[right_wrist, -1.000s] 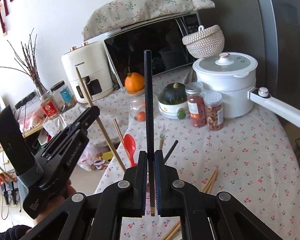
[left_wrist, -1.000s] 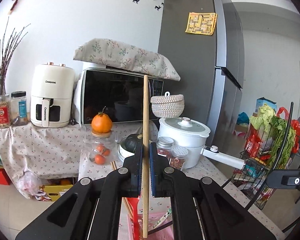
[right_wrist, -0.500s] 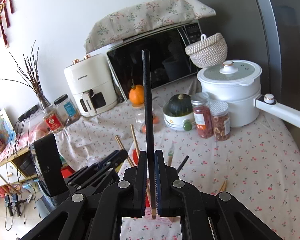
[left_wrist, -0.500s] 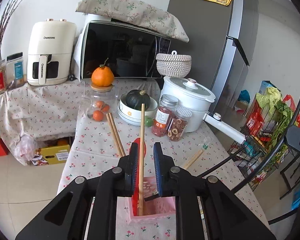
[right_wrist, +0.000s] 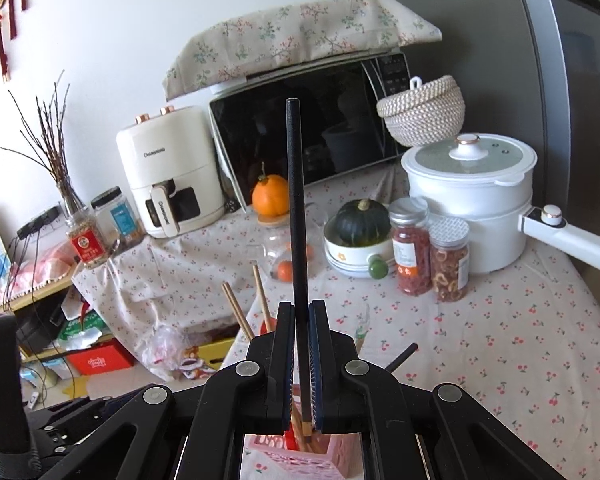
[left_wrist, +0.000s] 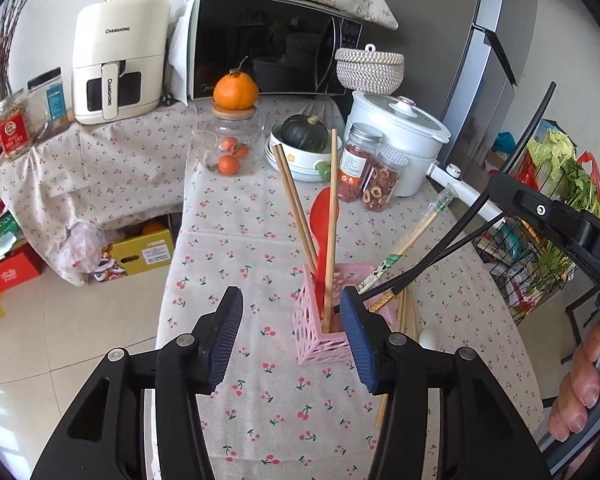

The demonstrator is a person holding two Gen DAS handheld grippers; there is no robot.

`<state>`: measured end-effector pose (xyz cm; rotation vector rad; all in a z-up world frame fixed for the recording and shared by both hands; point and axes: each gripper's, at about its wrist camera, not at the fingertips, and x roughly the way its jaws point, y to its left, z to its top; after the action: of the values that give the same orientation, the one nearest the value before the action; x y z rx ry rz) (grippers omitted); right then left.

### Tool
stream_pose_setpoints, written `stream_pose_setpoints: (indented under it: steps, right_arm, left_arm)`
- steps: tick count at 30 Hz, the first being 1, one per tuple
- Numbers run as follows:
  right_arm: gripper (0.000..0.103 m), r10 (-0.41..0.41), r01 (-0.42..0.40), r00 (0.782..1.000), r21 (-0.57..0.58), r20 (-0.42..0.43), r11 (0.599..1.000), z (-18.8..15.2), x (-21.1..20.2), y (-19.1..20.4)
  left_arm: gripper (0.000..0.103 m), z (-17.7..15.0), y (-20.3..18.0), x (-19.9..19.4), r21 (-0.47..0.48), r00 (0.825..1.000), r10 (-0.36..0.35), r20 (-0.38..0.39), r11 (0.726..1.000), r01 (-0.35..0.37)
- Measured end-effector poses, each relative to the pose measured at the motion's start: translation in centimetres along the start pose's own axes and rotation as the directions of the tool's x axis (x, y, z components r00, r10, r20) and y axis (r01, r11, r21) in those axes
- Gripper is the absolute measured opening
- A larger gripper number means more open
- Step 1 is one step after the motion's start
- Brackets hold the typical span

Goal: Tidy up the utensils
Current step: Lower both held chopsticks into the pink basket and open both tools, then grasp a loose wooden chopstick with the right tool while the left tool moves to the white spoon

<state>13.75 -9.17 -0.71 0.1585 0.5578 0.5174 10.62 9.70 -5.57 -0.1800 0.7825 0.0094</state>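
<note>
Our left gripper opens empty beside the pink holder mid-tabletop; our right gripper clamps a black chopstick above it, best lowered upright before release.

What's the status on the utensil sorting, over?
Left gripper jaws opening, empty. Right gripper shut on black chopstick, above pink holder. Way clear.

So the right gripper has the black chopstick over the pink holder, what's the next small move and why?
Probably lower the black chopstick into the pink holder, then release. The right gripper is shut on it, tip just above the holder.
</note>
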Motion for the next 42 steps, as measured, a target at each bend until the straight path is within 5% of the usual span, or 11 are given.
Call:
stream_pose_setpoints:
  steps: [5,8,11,17,23,42]
  right_arm:
    - [0.007,-0.023,0.023,0.999,-0.001,-0.039,1.0,-1.0,1.9,0.0]
    - [0.013,-0.027,0.027,0.999,0.008,-0.035,1.0,-1.0,1.8,-0.3]
    - [0.051,-0.04,0.04,0.999,0.02,-0.003,0.999,-0.7,0.7,-0.8]
    - [0.079,-0.094,0.092,0.995,0.033,0.044,0.995,-0.2,-2.5,-3.2]
    - [0.097,-0.165,0.162,0.986,0.078,0.036,0.984,-0.7,-4.8,-7.1]
    - [0.103,-0.26,0.268,0.924,-0.008,-0.281,0.963,-8.7,0.8,-13.2]
  left_arm:
    - [0.055,-0.1,0.1,0.3,0.001,1.0,-0.004,-0.029,1.0,0.004]
    - [0.064,-0.2,-0.1,0.3,0.009,0.999,-0.002,-0.04,1.0,0.003]
    - [0.073,-0.3,-0.5,0.3,0.012,0.998,-0.01,-0.057,1.0,0.01]
    - [0.081,-0.7,-1.5,-0.1,0.014,0.997,-0.038,-0.07,0.999,0.039]
    - [0.088,-1.3,-2.7,0.0,0.03,0.996,-0.037,-0.086,0.999,0.04]
    - [0.09,-5.6,-3.9,4.4,0.085,0.978,0.011,-0.211,0.996,0.007]
